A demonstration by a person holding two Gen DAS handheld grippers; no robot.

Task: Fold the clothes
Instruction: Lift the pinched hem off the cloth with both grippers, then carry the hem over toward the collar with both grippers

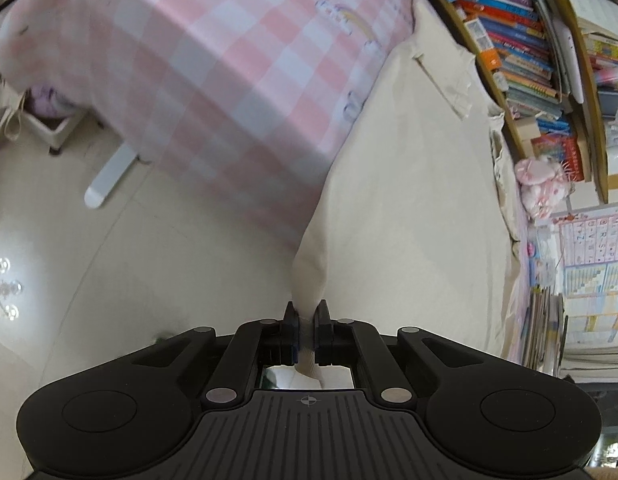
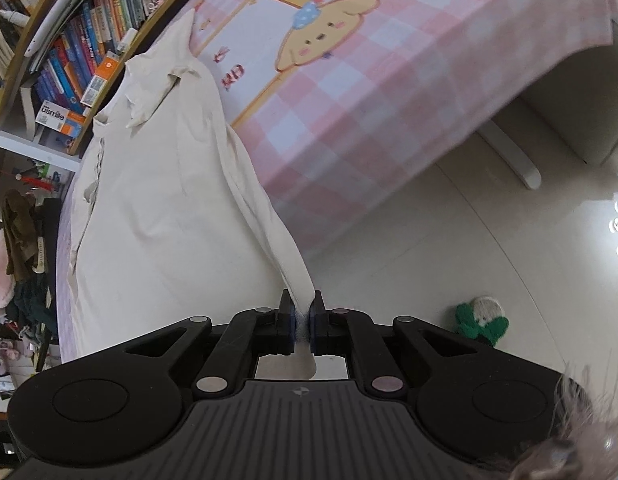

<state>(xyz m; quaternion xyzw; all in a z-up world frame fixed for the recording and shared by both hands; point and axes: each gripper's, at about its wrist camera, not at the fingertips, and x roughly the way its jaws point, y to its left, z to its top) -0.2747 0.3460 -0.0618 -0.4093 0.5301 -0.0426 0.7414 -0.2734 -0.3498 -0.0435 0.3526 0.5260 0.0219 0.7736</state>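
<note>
Cream garment [image 1: 409, 200] corners pinched between both jaws.

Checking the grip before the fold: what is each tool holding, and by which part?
Both hold the cream shirt: left tool and right tool each pinch a bunched bit of its near edge.

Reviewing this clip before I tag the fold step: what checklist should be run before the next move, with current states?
1. Left gripper jaws shut on the cream garment: ok.
2. Right gripper jaws shut on the same garment: ok.
3. Garment's far end, with the collar, resting on the pink checked tablecloth: ok.
4. Garment flat, no wrinkles: not ok, bunched at both grips.
5. Grips at matching corners: cannot tell.
</note>
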